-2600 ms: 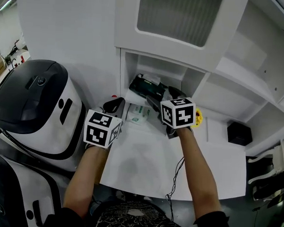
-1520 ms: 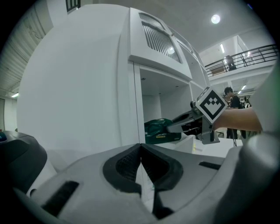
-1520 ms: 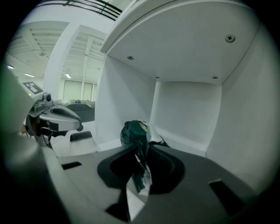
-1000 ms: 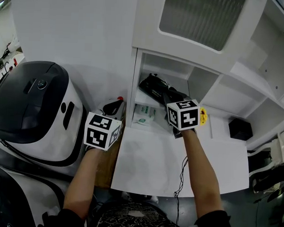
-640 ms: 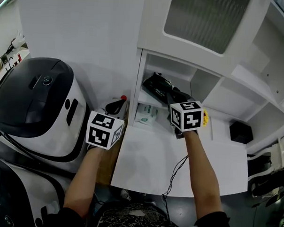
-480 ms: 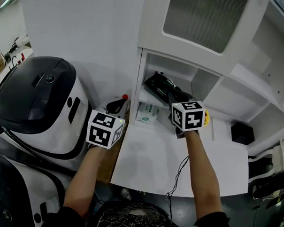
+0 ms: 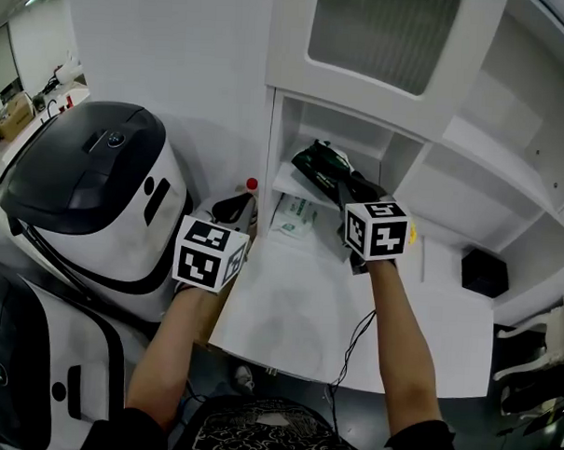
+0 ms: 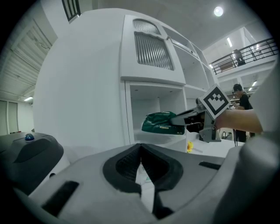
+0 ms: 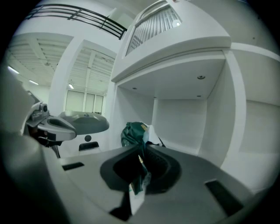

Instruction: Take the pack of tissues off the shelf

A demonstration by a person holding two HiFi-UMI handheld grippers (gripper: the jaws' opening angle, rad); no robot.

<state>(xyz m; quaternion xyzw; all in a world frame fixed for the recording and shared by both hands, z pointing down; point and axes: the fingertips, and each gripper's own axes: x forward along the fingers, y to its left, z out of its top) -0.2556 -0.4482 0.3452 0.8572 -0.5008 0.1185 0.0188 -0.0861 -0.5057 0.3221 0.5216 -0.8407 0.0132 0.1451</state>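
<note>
While the head camera has swung since a second ago and now takes in more of the glossy black-and-white domed machine (image 7: pixel 88 183) at left, the pack has drawn a little away from the compartment's left wall. Left gripper (image 7: pixel 230 208): forearm straight out, nearly level, grey jaws closed together on nothing, parked outside the cabinet (image 7: pixel 261 69) side. Pack of tissues (image 7: pixel 317 163): soft dark-green crinkly film, at the mouth of the white shelf (image 7: pixel 286 184) compartment, seemingly just off the board. Right gripper (image 7: pixel 340 182): arm stretched forward, tipped slightly down, jaws clamped on the pack's thin film end. Second pale pack (image 7: pixel 294 215) lies flat on the matte white tabletop (image 7: pixel 297 313) below the shelf.
</note>
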